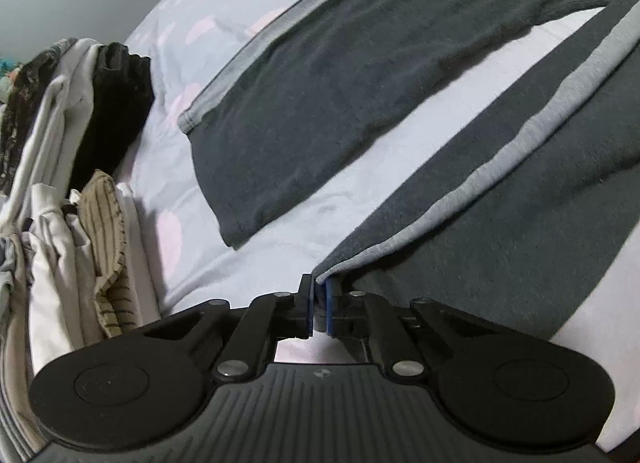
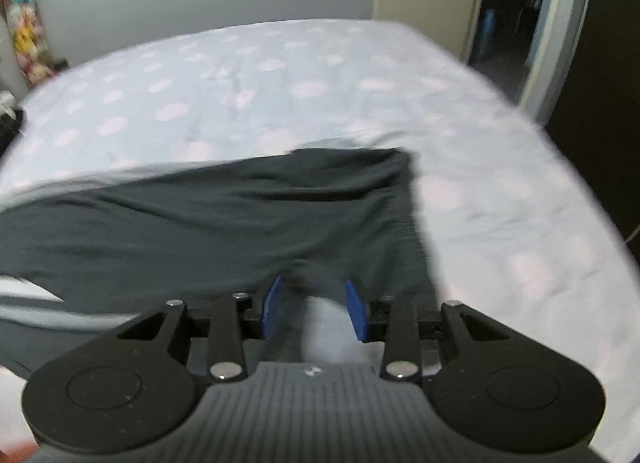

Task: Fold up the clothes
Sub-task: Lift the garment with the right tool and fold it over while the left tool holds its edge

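Dark grey trousers [image 1: 320,75] with a light grey side stripe lie spread on a pale blue bed sheet with pink dots. My left gripper [image 1: 319,303] is shut on the hem of the near trouser leg [image 1: 460,199], held at the stripe edge. The other leg lies flat beyond it. In the right wrist view the trousers' waist end [image 2: 248,223] lies across the bed, blurred. My right gripper [image 2: 314,309] is open, its blue pads either side of a light grey fold of cloth at the waist edge.
A pile of other clothes [image 1: 72,167], white, black and striped tan, lies at the left of the bed. The bed sheet [image 2: 240,75] stretches beyond the trousers. A wall, a door frame [image 2: 556,23] and a dark doorway stand behind the bed.
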